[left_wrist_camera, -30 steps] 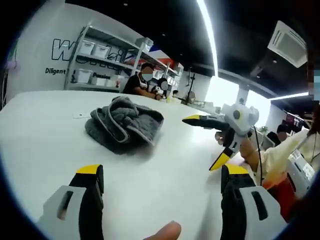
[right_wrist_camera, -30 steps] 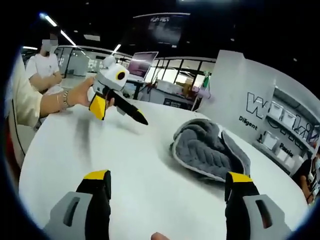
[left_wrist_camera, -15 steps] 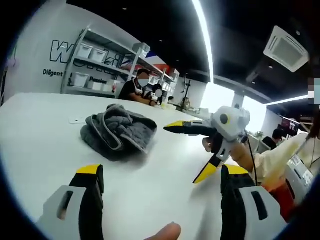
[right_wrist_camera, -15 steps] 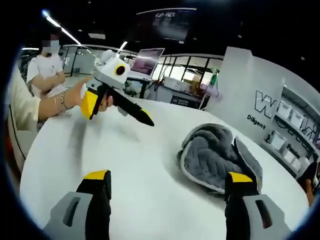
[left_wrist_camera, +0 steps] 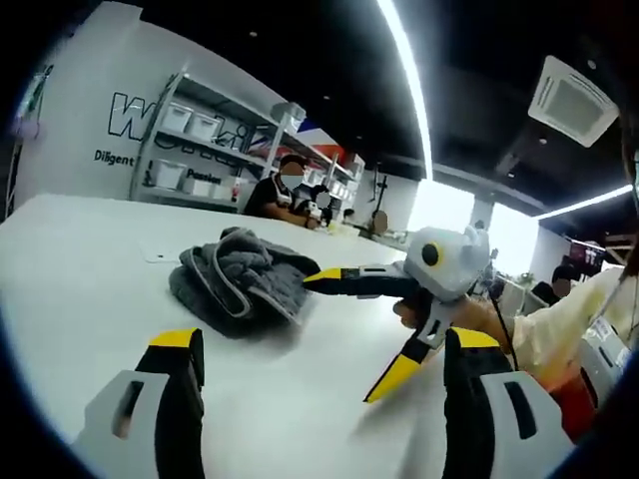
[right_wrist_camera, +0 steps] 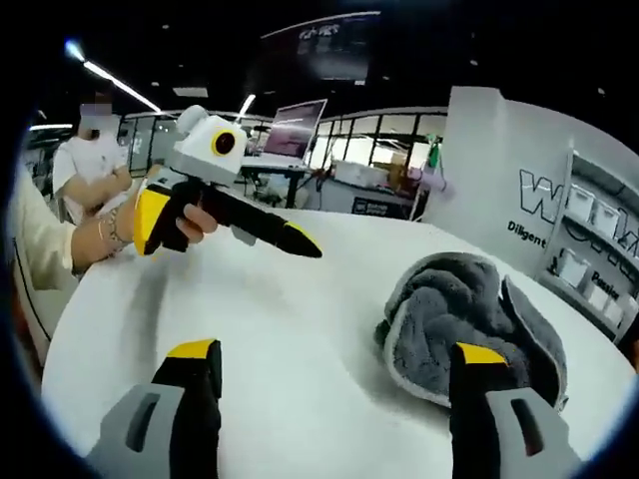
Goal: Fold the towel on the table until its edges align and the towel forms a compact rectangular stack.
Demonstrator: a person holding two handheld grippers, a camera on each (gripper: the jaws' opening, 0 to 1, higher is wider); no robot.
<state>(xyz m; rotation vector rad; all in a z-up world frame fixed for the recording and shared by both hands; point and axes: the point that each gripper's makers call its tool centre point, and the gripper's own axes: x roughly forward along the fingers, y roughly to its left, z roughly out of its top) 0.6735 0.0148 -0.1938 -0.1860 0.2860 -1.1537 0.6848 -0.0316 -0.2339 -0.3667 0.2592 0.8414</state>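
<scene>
A crumpled grey towel [left_wrist_camera: 245, 279] with a pale edge lies in a heap on the white table [left_wrist_camera: 80, 269]. In the left gripper view my left gripper [left_wrist_camera: 324, 344] hangs open above the table, short of the towel. My right gripper [left_wrist_camera: 343, 334] comes in from the right, open, its upper jaw tip at the towel's right edge. In the right gripper view the towel [right_wrist_camera: 469, 319] lies just ahead of the right jaw of my open right gripper [right_wrist_camera: 336, 351]. A hand holds the left gripper [right_wrist_camera: 228, 239] open over the table [right_wrist_camera: 260, 319].
Shelves with white bins [left_wrist_camera: 190, 140] stand behind the table, with a seated person [left_wrist_camera: 285, 185] near them. A small flat white item [left_wrist_camera: 160, 256] lies left of the towel. A screen [right_wrist_camera: 290, 130] and another person [right_wrist_camera: 95, 150] are beyond the far edge.
The right gripper has moved in toward the towel, its upper jaw now reaching the towel's edge. Both cameras have shifted closer. The towel lies as before.
</scene>
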